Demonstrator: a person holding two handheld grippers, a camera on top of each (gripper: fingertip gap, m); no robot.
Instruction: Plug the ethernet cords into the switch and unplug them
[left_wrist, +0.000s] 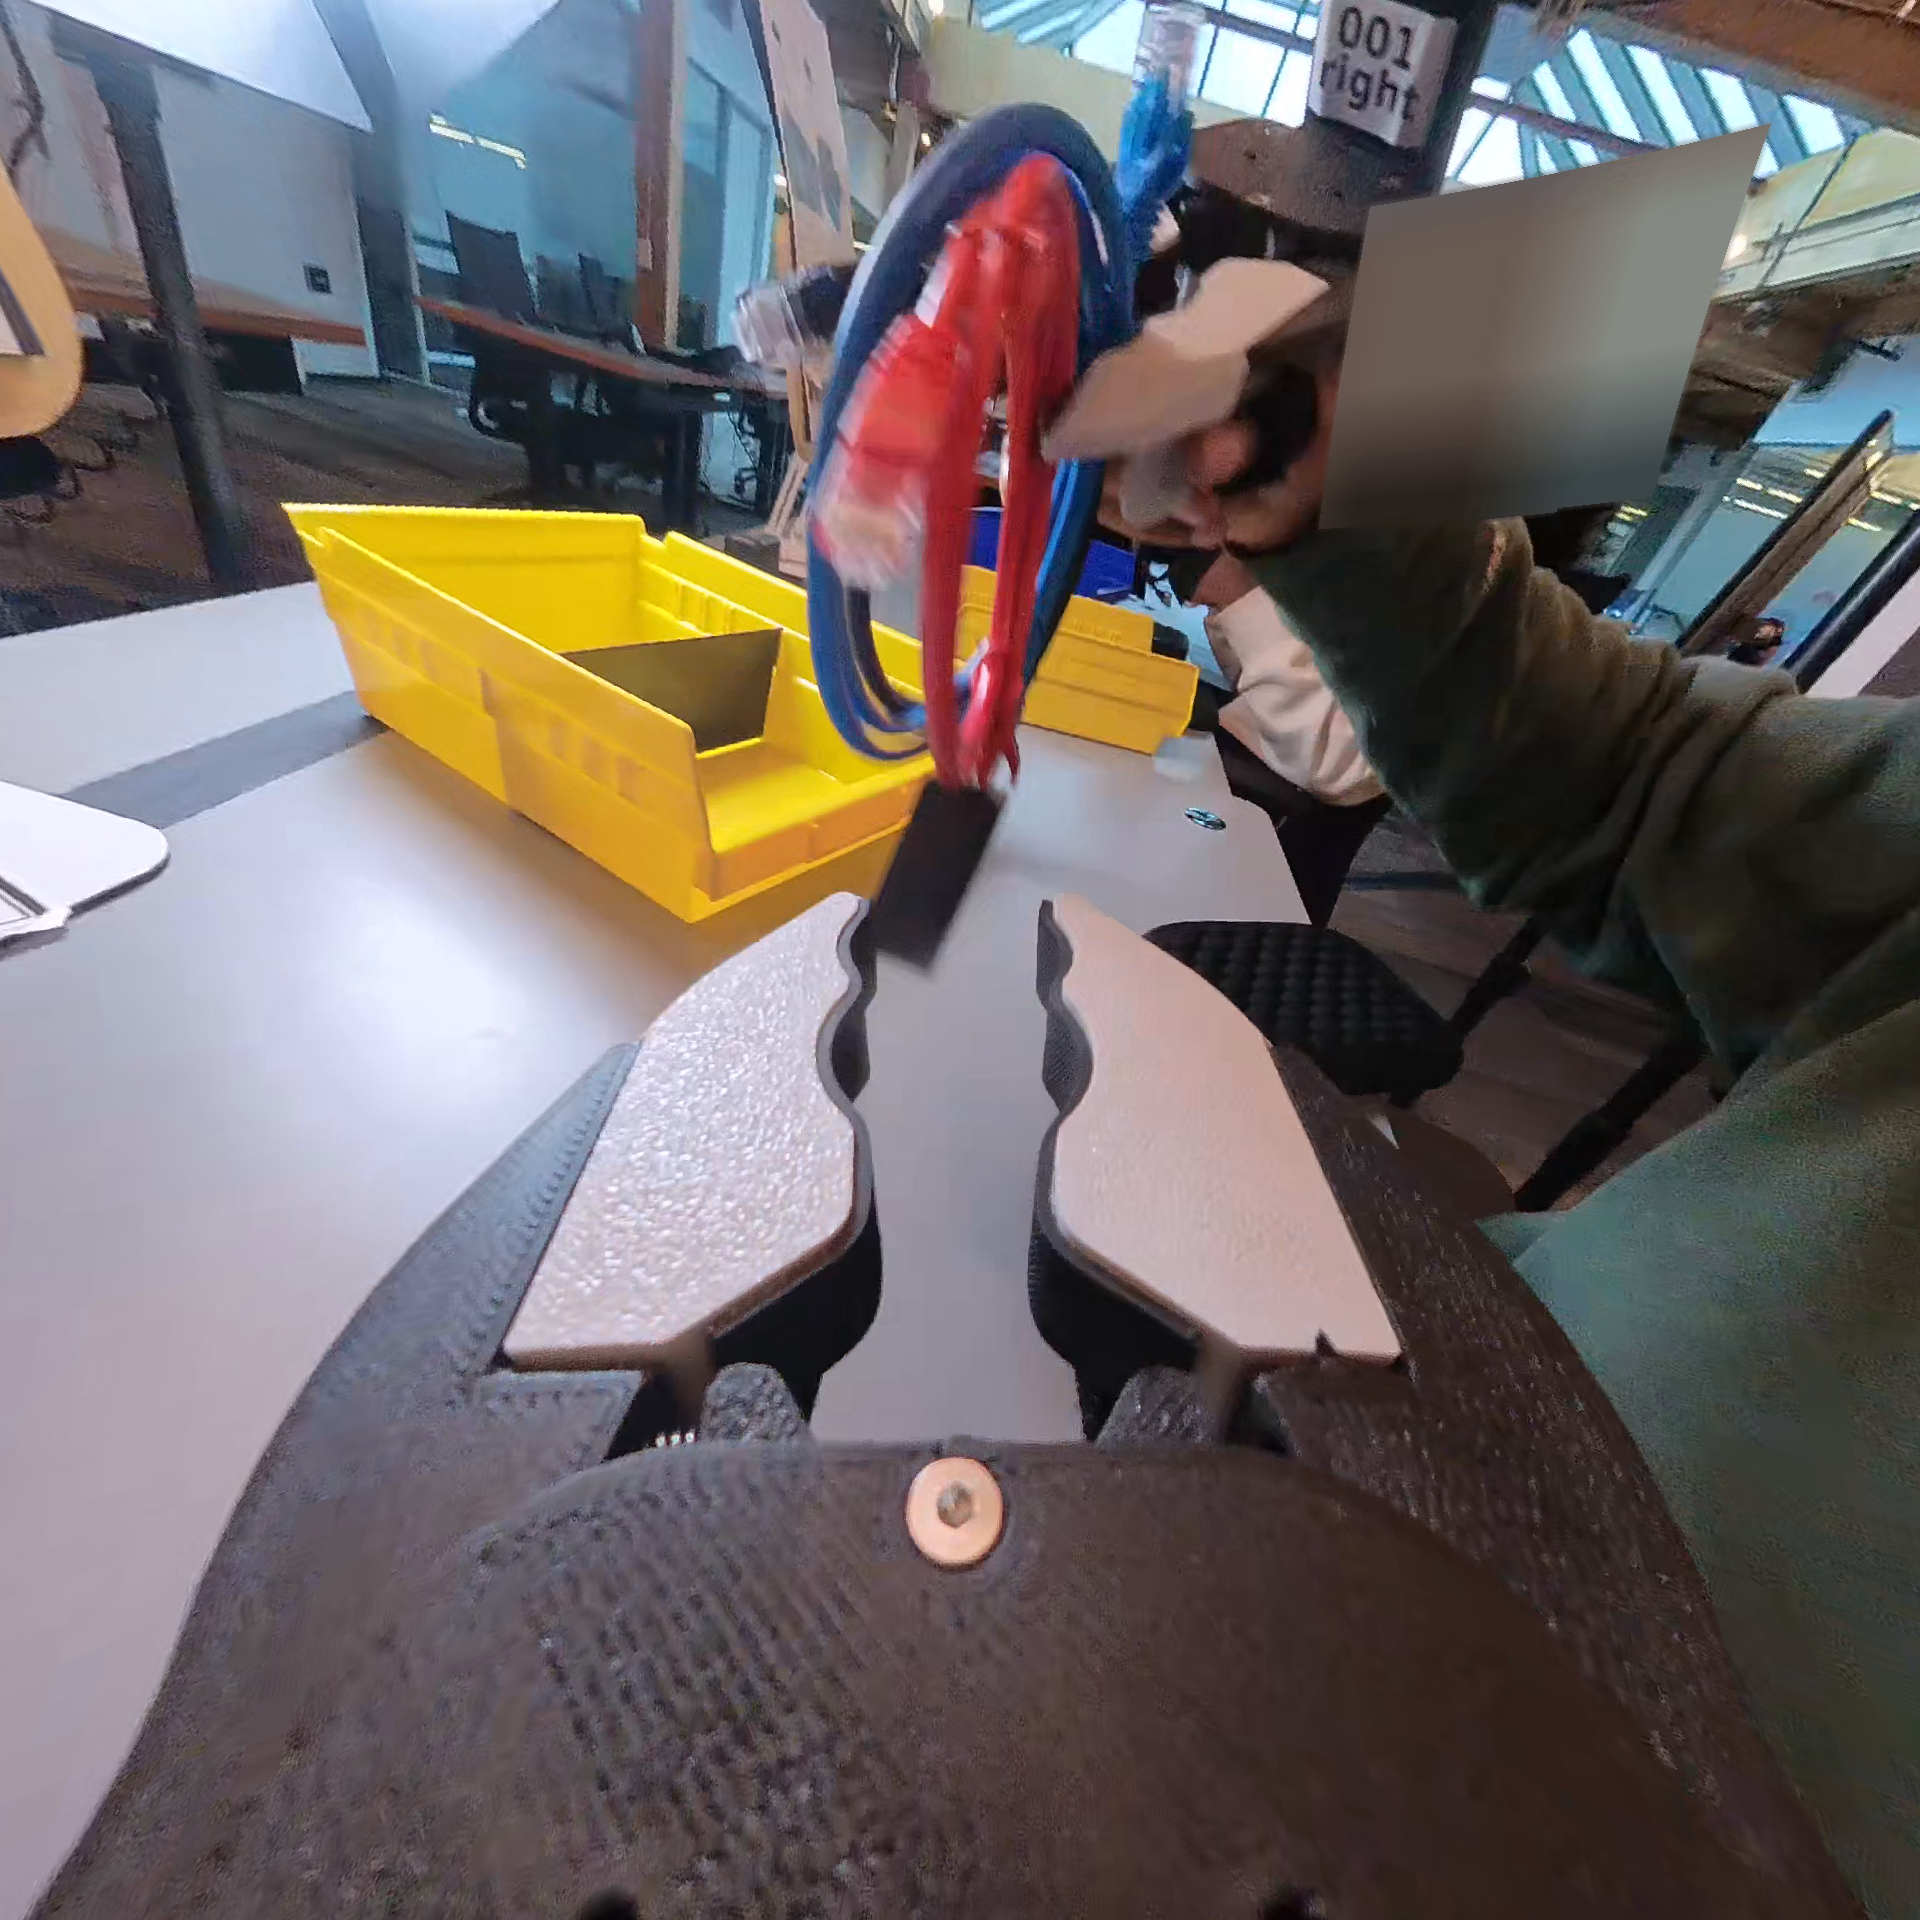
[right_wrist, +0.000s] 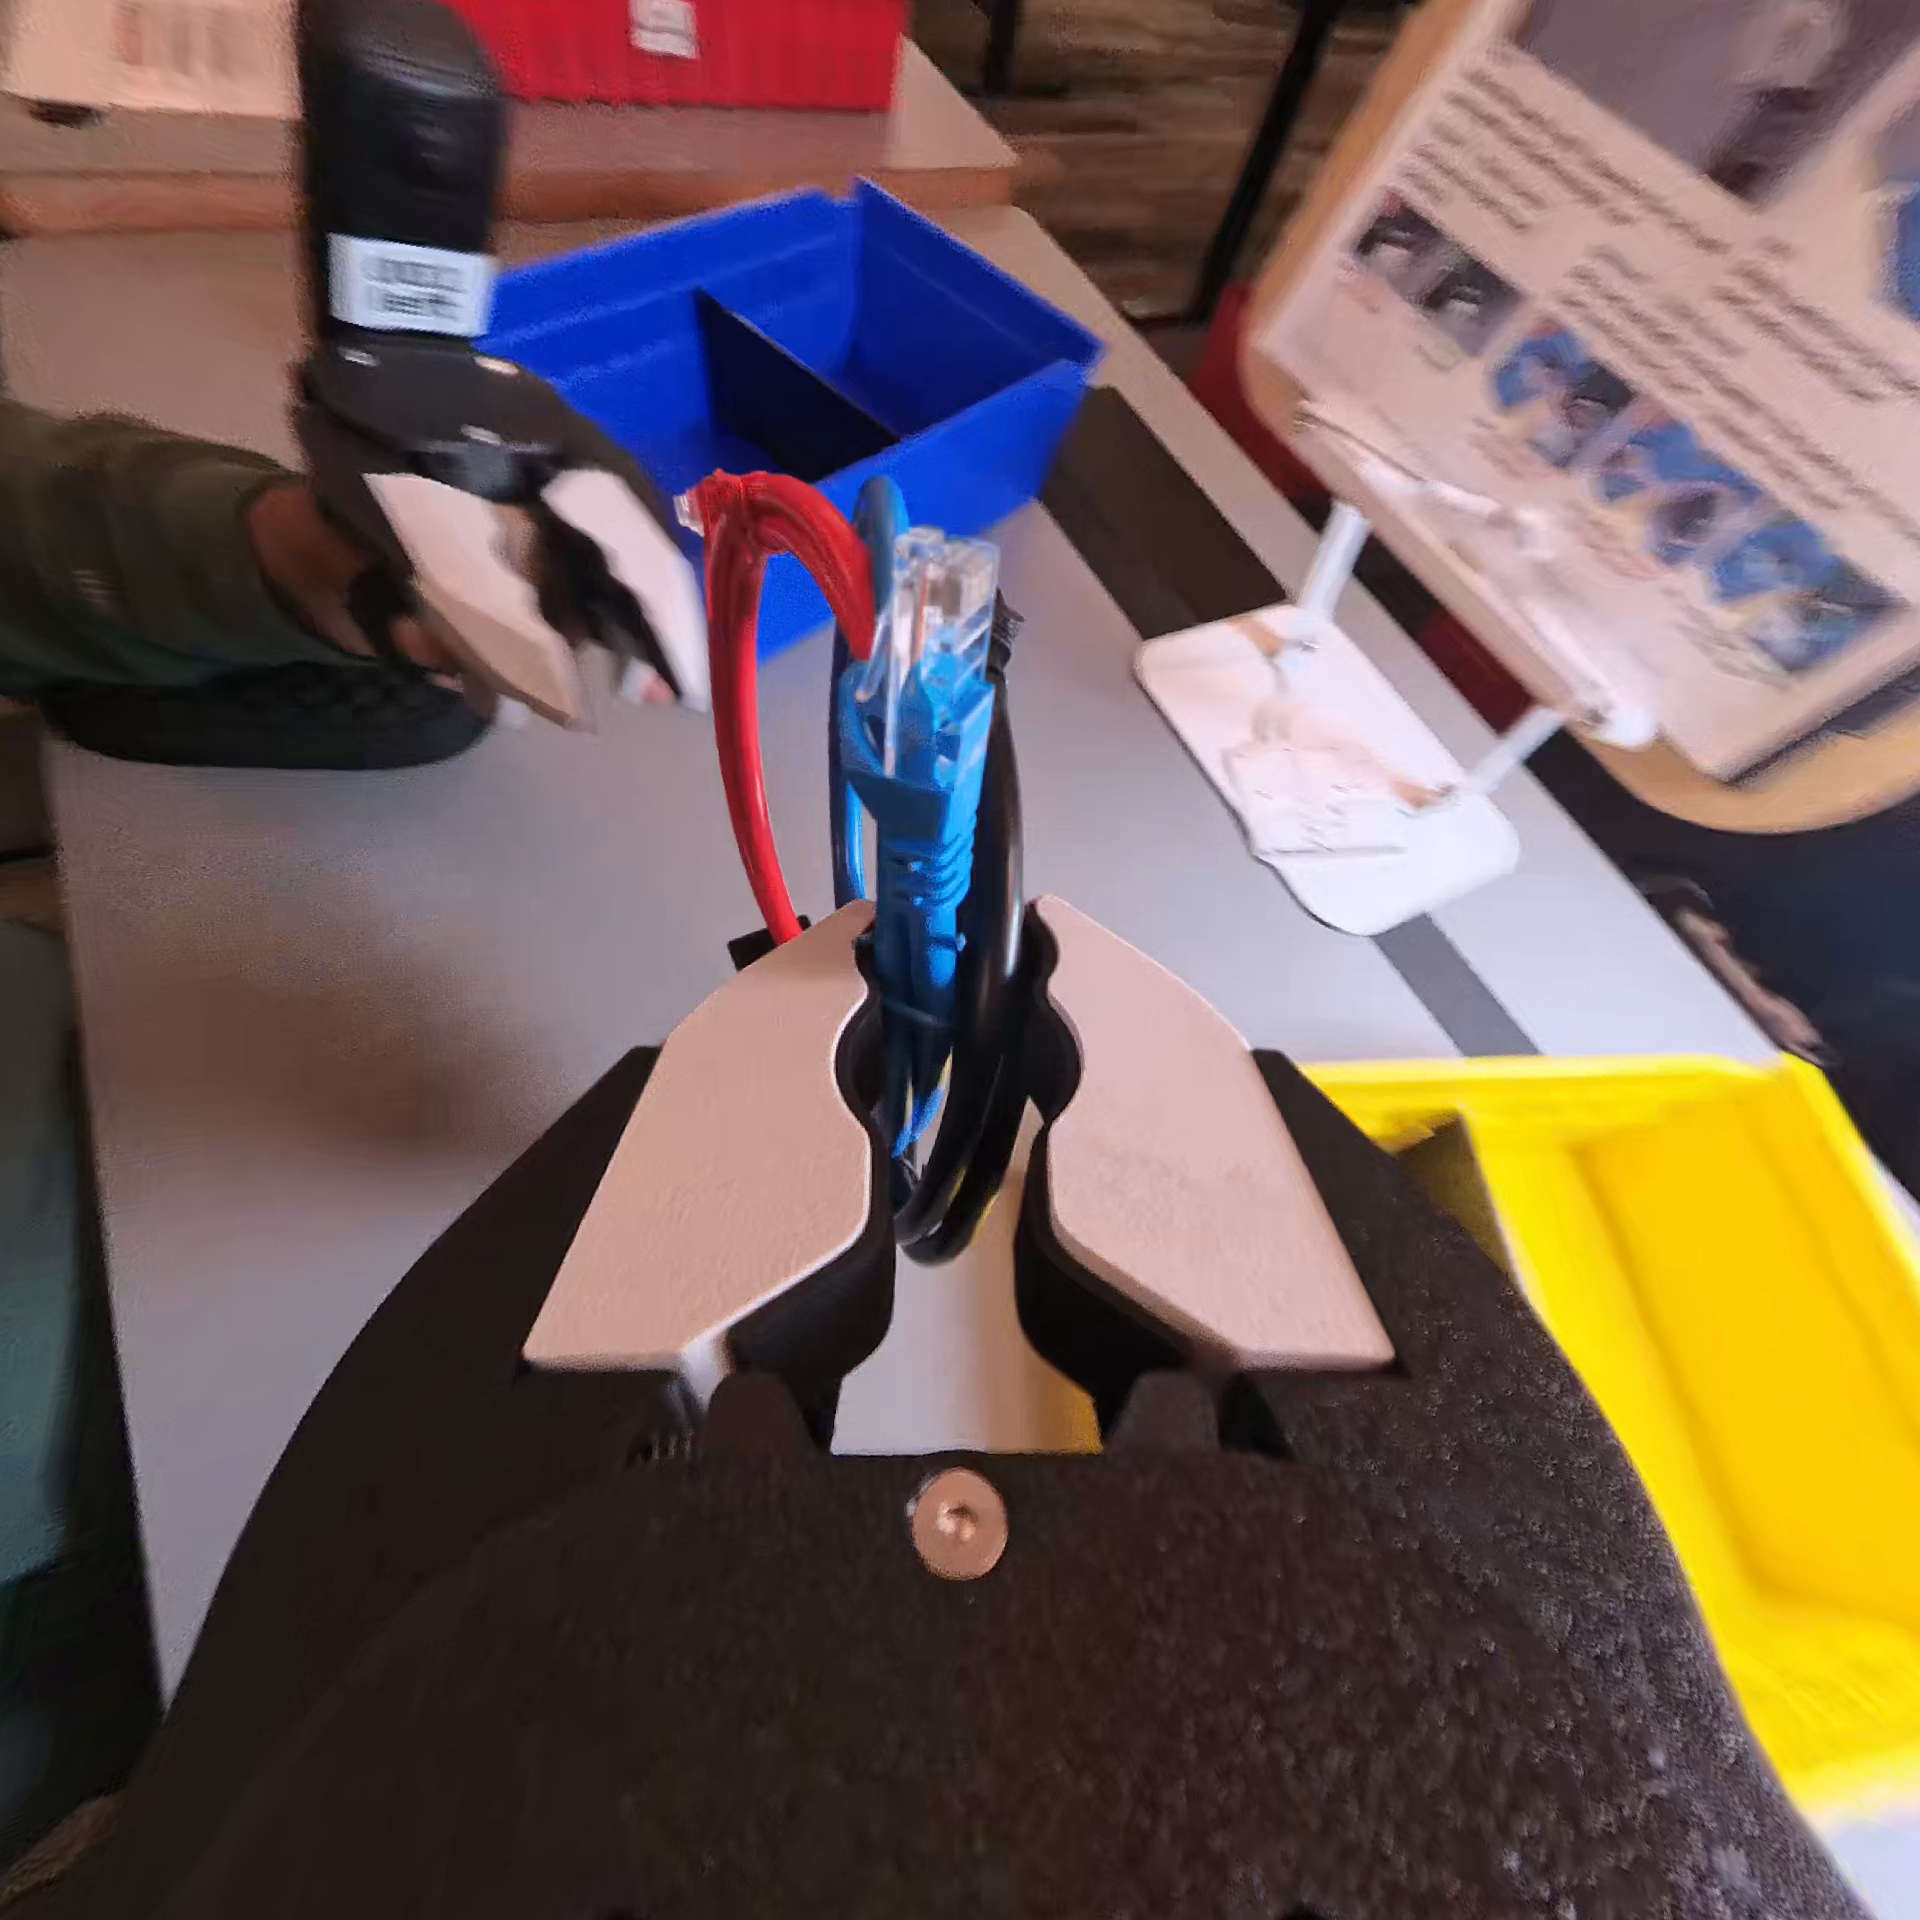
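My right gripper (right_wrist: 948, 940) is shut on a coiled bundle of ethernet cords (right_wrist: 914, 790), blue, black and red, and holds it in the air over the grey table (right_wrist: 364, 935). A clear plug on a blue cord (right_wrist: 935, 603) sticks up from the bundle. In the left wrist view the right gripper (left_wrist: 1101, 416) holds the bundle (left_wrist: 935, 436) up high, and a small black switch (left_wrist: 930, 873) hangs from the red cords just in front of my left gripper (left_wrist: 951, 920). The left gripper is open and empty; it also shows in the right wrist view (right_wrist: 623, 686).
A yellow bin (left_wrist: 582, 727) with a black divider stands on the table behind the switch, and also shows in the right wrist view (right_wrist: 1662, 1299). A blue bin (right_wrist: 831, 343) stands farther back. A white sign stand (right_wrist: 1330, 748) is at the right. A black chair (left_wrist: 1309, 997) is beside the table edge. There is about 15 centimetres between the tips of the two grippers.
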